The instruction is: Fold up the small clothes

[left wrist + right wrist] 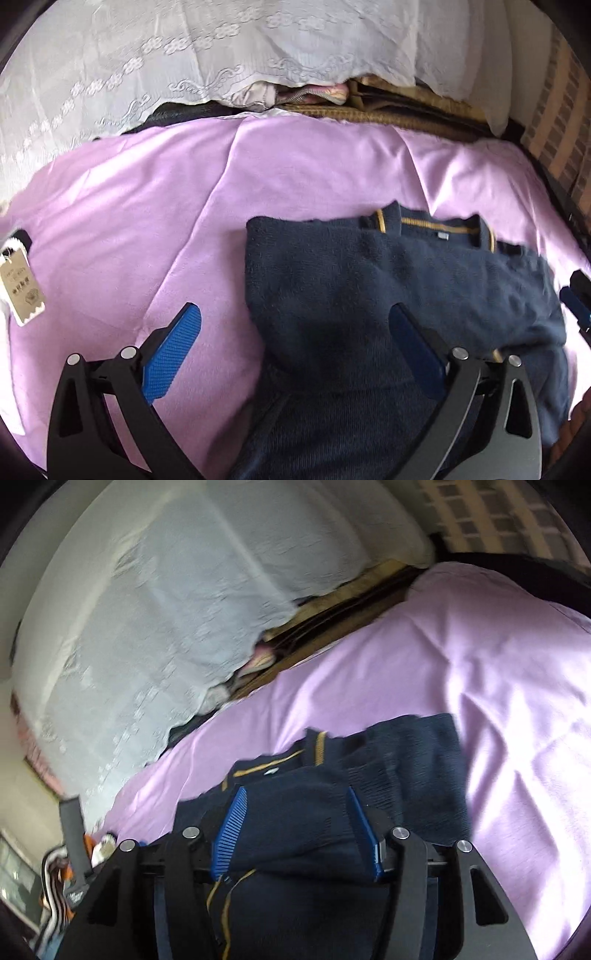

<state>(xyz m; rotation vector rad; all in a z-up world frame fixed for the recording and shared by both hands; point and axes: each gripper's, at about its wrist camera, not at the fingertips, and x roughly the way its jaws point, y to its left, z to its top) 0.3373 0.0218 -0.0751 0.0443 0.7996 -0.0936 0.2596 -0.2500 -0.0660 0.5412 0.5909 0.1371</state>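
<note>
A: Item: navy sweater, on purple bed sheet, collar at 12 o'clock.
B: Left tongs wide open, empty. Right tongs part-open astride a fold; grip unclear. Lift clear, then smooth flat.

Dark navy knit sweater, fuzzy in texture, with mustard-yellow piping along collar and hem. Lies partly folded on a lilac sheet, filling the lower centre and right of the left wrist view. Collar with a small white label points toward the top of the frame. In the right wrist view, bunched at lower centre, perhaps doubled over; blur hides the layers.
</note>
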